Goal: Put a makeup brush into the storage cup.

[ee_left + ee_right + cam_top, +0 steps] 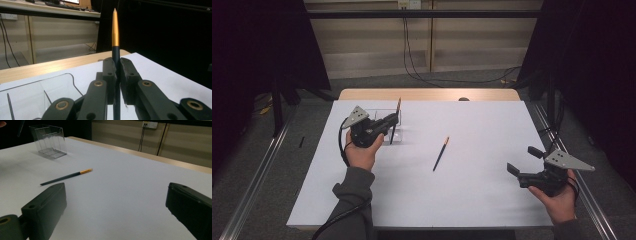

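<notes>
My left gripper (391,121) is shut on a dark stick with a gold end (396,114), held upright over a clear plastic box (382,110) at the table's back left. In the left gripper view the stick (115,32) rises gold end up between the closed jaws, with the clear box (57,82) below to the left. A second dark stick with a gold end (441,154) lies flat near the table's middle. My right gripper (524,161) is open at the front right, with nothing between its jaws. The right gripper view shows the lying stick (66,177) and the box (50,141).
A white sheet (482,125) covers the table, with a wooden edge (427,94) along the back. A small dark thing (463,99) sits at that edge. Metal rails run along both sides of the table, and cables hang behind.
</notes>
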Tool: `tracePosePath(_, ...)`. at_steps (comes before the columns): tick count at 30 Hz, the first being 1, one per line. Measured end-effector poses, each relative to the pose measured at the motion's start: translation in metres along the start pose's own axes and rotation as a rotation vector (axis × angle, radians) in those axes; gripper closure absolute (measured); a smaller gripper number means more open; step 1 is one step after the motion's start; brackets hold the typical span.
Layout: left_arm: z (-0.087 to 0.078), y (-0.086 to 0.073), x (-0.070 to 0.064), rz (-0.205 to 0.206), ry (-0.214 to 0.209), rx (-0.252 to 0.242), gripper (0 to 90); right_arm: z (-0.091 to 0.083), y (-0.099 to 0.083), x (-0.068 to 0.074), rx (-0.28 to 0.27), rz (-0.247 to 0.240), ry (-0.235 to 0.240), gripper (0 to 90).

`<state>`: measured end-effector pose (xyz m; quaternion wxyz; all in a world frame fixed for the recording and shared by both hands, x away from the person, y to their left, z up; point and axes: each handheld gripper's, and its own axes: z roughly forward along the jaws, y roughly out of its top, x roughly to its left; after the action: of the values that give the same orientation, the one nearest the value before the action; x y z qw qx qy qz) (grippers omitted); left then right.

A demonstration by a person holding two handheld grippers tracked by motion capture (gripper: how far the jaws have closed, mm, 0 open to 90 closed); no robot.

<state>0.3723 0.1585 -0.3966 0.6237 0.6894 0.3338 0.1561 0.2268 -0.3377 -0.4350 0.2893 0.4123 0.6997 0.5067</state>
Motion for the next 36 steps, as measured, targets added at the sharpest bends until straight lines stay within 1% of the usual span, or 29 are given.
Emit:
tracePosePath(2,0.001,0.001,0.0,0.002,0.015,0.003,83.3,0.0,0.0,0.0,-0.004,-0.006,-0.005,2.8)
tracePosePath(3,0.003,0.001,0.0,-0.007,0.003,-0.011,83.3,0.0,0.0,0.0,-0.005,-0.006,-0.007,2.8)
tracePosePath(5,0.004,0.003,0.001,-0.002,0.011,-0.008,83.4,0.0,0.0,0.0,-0.003,-0.005,-0.004,2.8)
tracePosePath(6,0.005,0.003,0.002,0.002,0.006,-0.008,83.3,0.0,0.0,0.0,0.0,0.001,0.0,2.9)
tracePosePath(7,0.006,0.004,0.001,-0.009,0.017,-0.011,83.3,0.0,0.0,0.0,0.0,0.0,0.001,2.9)
tracePosePath(8,0.006,0.005,0.002,0.004,0.016,-0.001,83.4,0.0,0.0,0.0,-0.003,-0.001,-0.001,2.9)
tracePosePath(9,0.007,0.005,0.001,-0.008,0.019,-0.012,83.3,0.0,0.0,0.0,-0.003,0.0,-0.001,2.8)
tracePosePath(10,0.008,0.006,0.001,-0.012,0.012,-0.015,83.3,0.0,0.0,0.0,-0.003,-0.002,-0.001,2.8)
tracePosePath(11,0.007,0.007,0.003,0.008,0.024,-0.006,83.3,0.0,0.0,0.0,-0.004,-0.005,-0.005,2.9)
tracePosePath(12,0.008,0.007,0.003,-0.005,0.029,-0.016,83.3,0.0,0.0,0.0,-0.004,-0.004,-0.005,2.8)
tracePosePath(13,0.008,0.008,0.004,0.0,0.022,-0.007,83.3,0.0,0.0,0.0,-0.004,-0.002,-0.004,2.9)
tracePosePath(15,0.009,0.008,0.004,-0.014,0.04,-0.022,83.3,0.0,0.0,0.0,-0.002,0.0,-0.001,2.8)
tracePosePath(16,0.009,0.009,0.005,-0.003,0.03,-0.019,83.3,0.0,0.0,0.0,-0.003,0.0,-0.001,2.8)
tracePosePath(17,0.01,0.009,0.005,-0.014,0.032,-0.033,83.3,0.0,0.0,0.0,-0.002,0.0,0.002,2.8)
tracePosePath(18,0.011,0.009,0.005,-0.012,0.034,-0.032,83.3,0.0,0.0,0.0,-0.002,-0.001,0.003,2.8)
tracePosePath(19,0.011,0.01,0.007,-0.003,0.026,-0.019,83.3,0.0,0.0,0.0,-0.003,0.001,0.004,2.9)
tracePosePath(20,0.011,0.01,0.007,0.002,0.032,-0.015,83.3,0.0,0.0,0.001,-0.004,0.003,0.005,2.8)
tracePosePath(21,0.012,0.01,0.007,-0.014,0.033,-0.03,83.3,0.0,0.001,0.001,-0.004,0.001,0.005,2.8)
tracePosePath(22,0.012,0.011,0.008,0.005,0.038,-0.015,83.3,0.0,0.001,0.001,-0.005,0.001,0.003,2.9)
tracePosePath(23,0.014,0.011,0.007,-0.02,0.051,-0.035,83.3,0.0,0.001,0.001,-0.007,0.004,0.003,2.8)
tracePosePath(24,0.014,0.012,0.008,-0.01,0.038,-0.028,83.3,0.001,0.001,0.001,-0.006,0.004,0.002,2.8)
tracePosePath(26,0.016,0.013,0.009,-0.006,0.048,-0.031,83.3,0.0,0.001,0.001,-0.004,0.002,0.002,2.8)
tracePosePath(28,0.017,0.013,0.01,-0.001,0.055,-0.024,83.3,0.0,0.001,0.001,-0.005,0.005,0.0,2.9)
tracePosePath(29,0.017,0.013,0.01,-0.003,0.051,-0.022,83.3,0.0,0.001,0.001,-0.006,0.004,-0.003,2.9)
tracePosePath(30,0.019,0.013,0.01,-0.015,0.056,-0.029,83.3,0.0,0.001,0.001,-0.007,0.003,0.002,2.9)
tracePosePath(32,0.02,0.013,0.01,-0.014,0.059,-0.034,83.3,0.0,0.001,0.0,-0.01,0.003,0.002,2.8)
tracePosePath(33,0.02,0.013,0.011,-0.005,0.058,-0.025,83.3,0.0,0.001,0.0,-0.008,0.003,0.003,2.8)
tracePosePath(34,0.021,0.013,0.012,-0.005,0.067,-0.026,83.3,0.0,0.0,0.001,-0.007,0.007,0.003,2.9)
tracePosePath(36,0.022,0.014,0.013,-0.001,0.069,-0.024,83.3,0.0,0.0,0.001,-0.005,0.009,0.005,2.9)
